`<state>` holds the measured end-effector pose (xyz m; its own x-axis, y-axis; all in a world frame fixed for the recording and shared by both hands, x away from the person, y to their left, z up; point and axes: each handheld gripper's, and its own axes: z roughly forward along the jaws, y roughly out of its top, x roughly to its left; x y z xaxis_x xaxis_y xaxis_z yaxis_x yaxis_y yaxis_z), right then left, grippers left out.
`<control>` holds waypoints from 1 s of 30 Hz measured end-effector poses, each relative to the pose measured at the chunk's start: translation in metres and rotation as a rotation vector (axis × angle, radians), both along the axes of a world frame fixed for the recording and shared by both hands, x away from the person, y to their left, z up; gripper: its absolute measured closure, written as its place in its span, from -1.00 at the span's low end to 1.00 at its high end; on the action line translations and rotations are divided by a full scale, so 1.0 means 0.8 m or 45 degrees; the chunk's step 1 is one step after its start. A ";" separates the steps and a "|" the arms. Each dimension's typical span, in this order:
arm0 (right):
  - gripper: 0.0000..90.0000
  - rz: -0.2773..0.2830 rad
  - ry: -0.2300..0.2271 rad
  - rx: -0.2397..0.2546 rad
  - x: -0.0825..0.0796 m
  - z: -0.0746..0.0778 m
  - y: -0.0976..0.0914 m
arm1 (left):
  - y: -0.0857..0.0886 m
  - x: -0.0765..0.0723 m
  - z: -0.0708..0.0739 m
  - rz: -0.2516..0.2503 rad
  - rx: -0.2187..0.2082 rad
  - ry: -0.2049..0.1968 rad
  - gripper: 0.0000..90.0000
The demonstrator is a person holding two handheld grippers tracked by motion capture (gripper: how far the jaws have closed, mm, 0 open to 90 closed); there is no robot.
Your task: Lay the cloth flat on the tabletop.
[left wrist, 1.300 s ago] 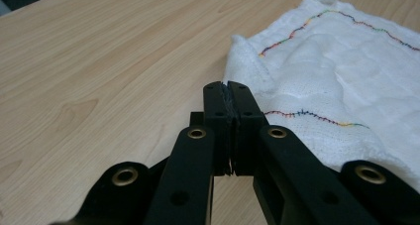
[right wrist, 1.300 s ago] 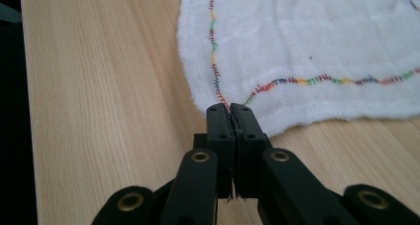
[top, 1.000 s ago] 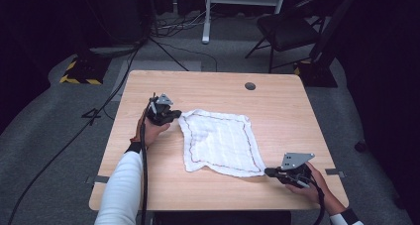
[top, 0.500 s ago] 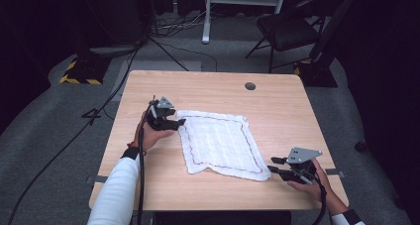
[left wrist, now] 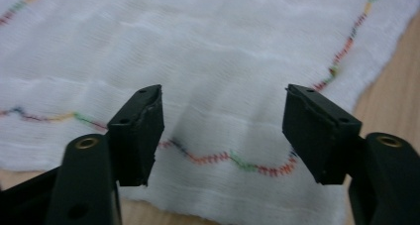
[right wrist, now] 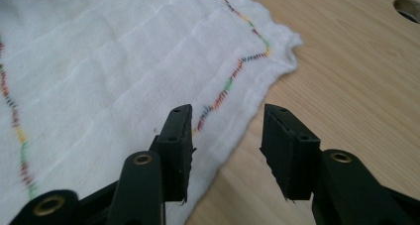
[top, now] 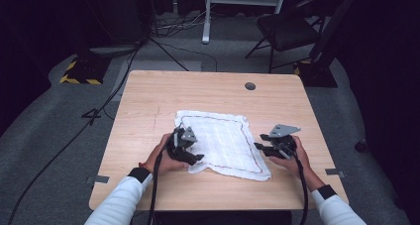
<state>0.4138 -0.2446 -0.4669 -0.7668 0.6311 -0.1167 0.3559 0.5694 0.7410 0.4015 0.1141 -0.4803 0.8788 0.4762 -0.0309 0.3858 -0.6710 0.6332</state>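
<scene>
My left gripper [left wrist: 223, 136] had its jaws spread, and they had just been opening; nothing was pinched between them. In the left gripper view the white cloth [left wrist: 213, 61] lay flat beneath the gap, its wavy line of coloured stitching [left wrist: 218, 158] running across between the two black jaws, which stood above the cloth's near hem. From the high view that gripper [top: 190, 153] sat over the cloth's near left edge, my left hand [top: 166, 155] wrapped around its body.

My right gripper [right wrist: 227, 140] also had its jaws parted and just been widening, with nothing gripped. In the right gripper view one jaw hung over the cloth's border and the other over bare wood, so the cloth's edge ran through the gap. A corner of the cloth [right wrist: 285, 49] lay a little farther ahead, slightly rumpled. In the high view this gripper [top: 262, 148] stood at the cloth's right edge, my right hand [top: 292, 158] behind it.

The cloth [top: 223, 140] was spread open on the middle of the desk [top: 148, 101], somewhat skewed to the desk's edges, with its near corner toward my right. A round hole [top: 250, 85] sat in the far part of the desk. Beyond it, on the grey floor, stood a dark chair [top: 287, 31], and cables trailed at the left.
</scene>
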 end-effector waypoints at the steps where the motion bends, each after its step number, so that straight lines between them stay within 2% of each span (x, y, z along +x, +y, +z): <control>1: 0.24 0.009 0.001 -0.008 0.007 -0.002 0.006 | 0.000 -0.002 -0.002 -0.015 0.032 0.007 -0.21; 2: 0.24 0.009 0.001 -0.008 0.007 -0.002 0.006 | 0.000 -0.002 -0.002 -0.015 0.032 0.007 -0.16; 3: 0.24 0.001 0.009 -0.024 0.020 -0.008 0.020 | 0.000 -0.006 -0.006 -0.032 0.046 0.014 -0.07; 5: 0.24 0.004 0.006 -0.024 0.023 -0.010 0.024 | 0.001 -0.007 -0.007 -0.037 0.044 0.013 -0.04; 6: 0.26 0.004 0.010 -0.044 0.032 -0.015 0.034 | 0.004 -0.010 -0.007 -0.043 0.032 0.022 -0.01; 10: 0.27 -0.018 0.033 -0.087 0.044 -0.026 0.043 | 0.010 -0.016 -0.008 -0.033 0.029 0.017 -0.01; 13: 0.26 -0.024 0.052 -0.075 0.047 -0.029 0.040 | 0.015 -0.025 -0.010 -0.026 0.015 0.012 -0.01; 14: 0.27 -0.038 0.062 -0.072 0.049 -0.029 0.038 | 0.017 -0.029 -0.009 -0.033 0.029 0.007 -0.01; 15: 0.28 -0.071 0.049 -0.106 0.050 -0.028 0.035 | 0.018 -0.032 -0.009 -0.033 0.036 0.005 0.00; 20: 0.28 -0.141 0.061 -0.125 0.050 -0.026 0.022 | 0.024 -0.039 -0.009 -0.047 0.040 0.005 0.00; 22: 0.26 -0.190 0.076 -0.124 0.050 -0.025 0.008 | 0.028 -0.044 -0.009 -0.039 0.019 0.018 -0.01; 24: 0.21 -0.197 0.081 -0.120 0.049 -0.025 0.004 | 0.029 -0.047 -0.010 -0.039 0.015 0.019 -0.03; 26: 0.17 -0.205 0.073 -0.136 0.048 -0.024 0.004 | 0.028 -0.049 -0.009 -0.041 0.020 0.020 -0.11; 28: 0.10 -0.211 0.064 -0.141 0.047 -0.024 0.004 | 0.026 -0.052 -0.009 -0.053 -0.005 0.037 -0.21; 30: 0.07 -0.203 0.072 -0.129 0.045 -0.022 0.004 | 0.025 -0.054 -0.007 -0.059 -0.017 0.033 -0.29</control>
<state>0.4500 -0.2415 -0.4849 -0.6652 0.7323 -0.1456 0.4869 0.5734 0.6589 0.3579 0.1341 -0.4856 0.8989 0.4341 -0.0600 0.3708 -0.6804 0.6321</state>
